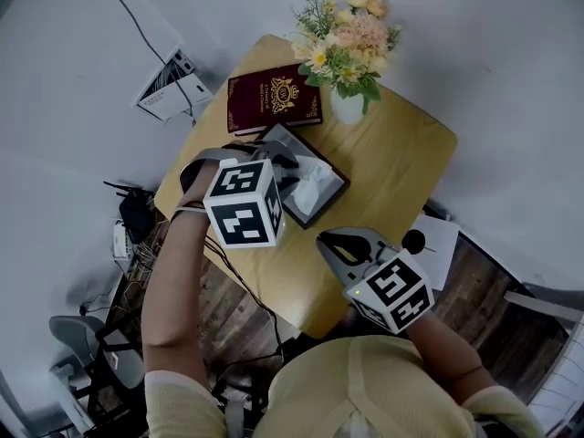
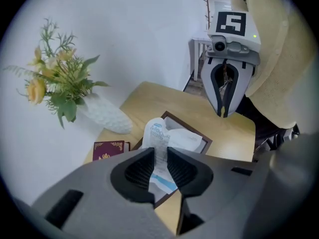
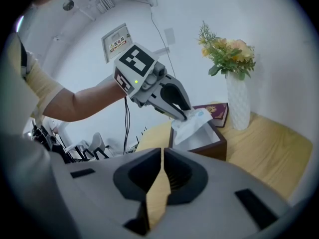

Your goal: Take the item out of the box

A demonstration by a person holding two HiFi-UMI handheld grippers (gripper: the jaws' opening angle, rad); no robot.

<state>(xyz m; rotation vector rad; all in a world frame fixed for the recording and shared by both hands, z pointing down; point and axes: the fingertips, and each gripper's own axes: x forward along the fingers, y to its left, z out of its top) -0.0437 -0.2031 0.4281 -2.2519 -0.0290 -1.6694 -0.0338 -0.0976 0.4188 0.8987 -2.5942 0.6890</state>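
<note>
— What holds the packet (image 2: 158, 139)?
— The left gripper (image 2: 160, 166). Its jaws are closed on it, over the box (image 2: 205, 139) on the counter (image 1: 392, 153).
— And the right gripper (image 3: 162, 176)?
— Jaws together, holding nothing.

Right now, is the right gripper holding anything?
No, the right gripper has its jaws closed together with nothing between them; only the left gripper clamps the white packet.

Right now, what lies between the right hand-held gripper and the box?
Only bare tabletop separates the right hand-held gripper from the box. The head view shows nothing on that stretch, and the right gripper view agrees.
</note>
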